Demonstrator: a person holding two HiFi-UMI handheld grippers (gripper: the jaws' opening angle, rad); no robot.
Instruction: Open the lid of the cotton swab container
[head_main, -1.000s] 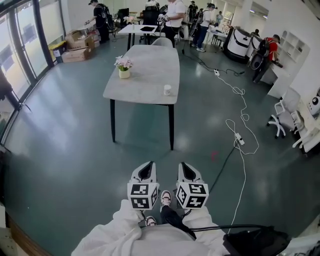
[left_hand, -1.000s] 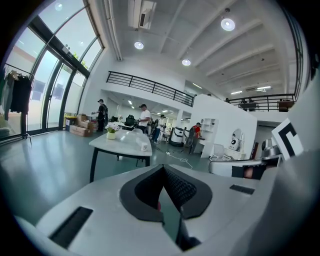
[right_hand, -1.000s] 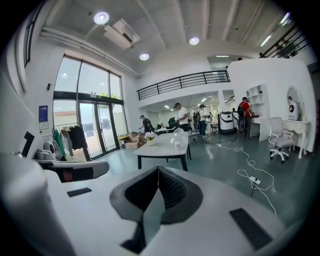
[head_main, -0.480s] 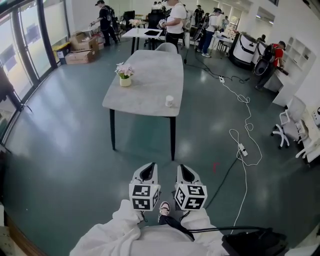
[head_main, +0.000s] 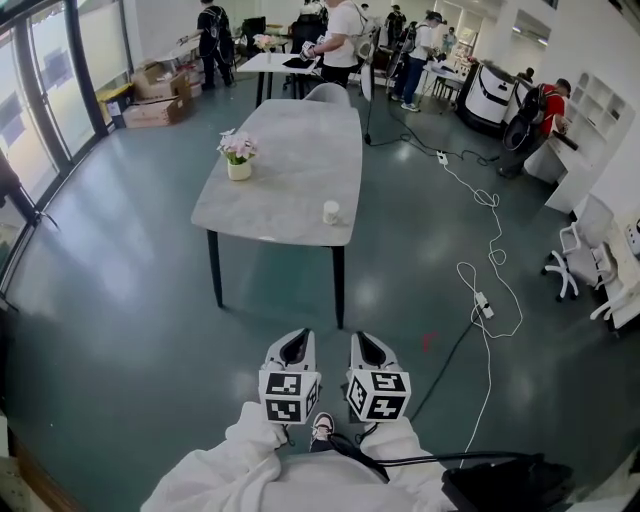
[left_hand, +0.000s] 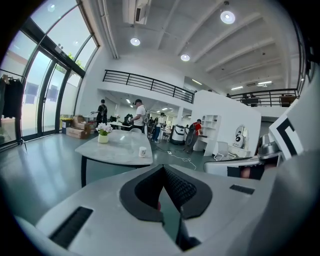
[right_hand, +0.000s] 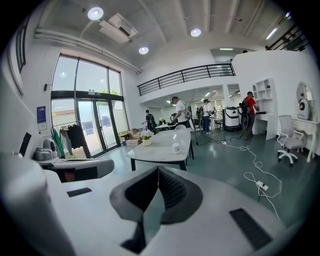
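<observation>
Walking up to the table, both grippers clenched on nothing

Low centre of the frame, the left gripper (head_main: 294, 340) and right gripper (head_main: 364, 342) sit side by side, jaws pressed together, empty. Well beyond, mid-frame, a small white pot, probably the cotton swab container (head_main: 331, 211), stands near the front edge of the table (head_main: 290, 170). The next move calls for getting within reach and parting the jaws.
</observation>
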